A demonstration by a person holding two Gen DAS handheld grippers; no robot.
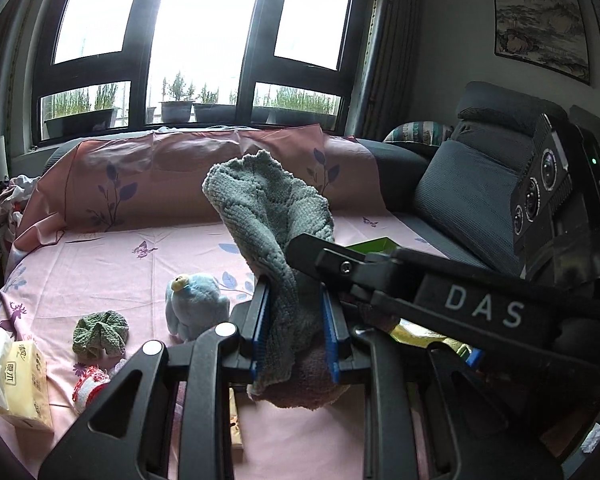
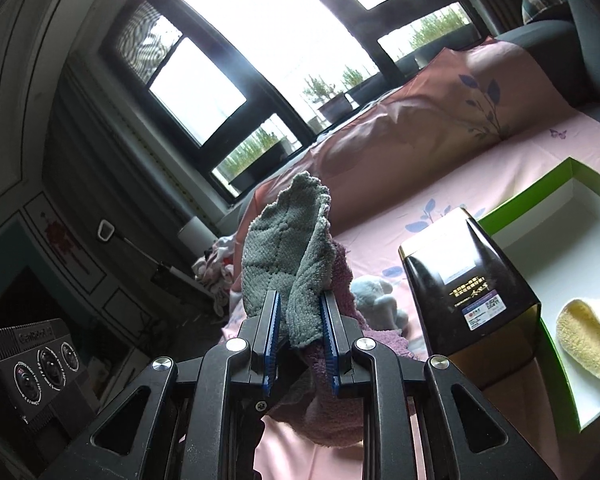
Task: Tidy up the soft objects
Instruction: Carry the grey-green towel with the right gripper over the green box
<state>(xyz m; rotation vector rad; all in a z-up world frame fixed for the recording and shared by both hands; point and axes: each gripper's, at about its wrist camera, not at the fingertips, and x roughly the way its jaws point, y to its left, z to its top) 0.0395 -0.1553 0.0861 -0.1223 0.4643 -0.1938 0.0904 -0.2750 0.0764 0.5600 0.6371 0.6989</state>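
Note:
A grey-green waffle towel (image 1: 268, 208) stands up between the blue pads of my left gripper (image 1: 296, 322), which is shut on it. My right gripper (image 2: 300, 320) is shut on the same towel (image 2: 288, 248), and its black frame (image 1: 440, 292) crosses the left wrist view from the right. A mauve terry cloth (image 1: 308, 388) hangs under the towel; I cannot tell whether it is pinched too. It also shows behind the right pads (image 2: 342, 276). Both grippers hover over the pink bedsheet (image 1: 120, 264).
On the sheet lie a blue plush elephant (image 1: 196, 304), a green knitted piece (image 1: 100, 334), a red-and-white knit (image 1: 90, 384) and a tissue pack (image 1: 16, 380). To the right are a black-gold tin (image 2: 468, 280) and a green box (image 2: 540, 196) with a yellow cloth (image 2: 592, 344) inside.

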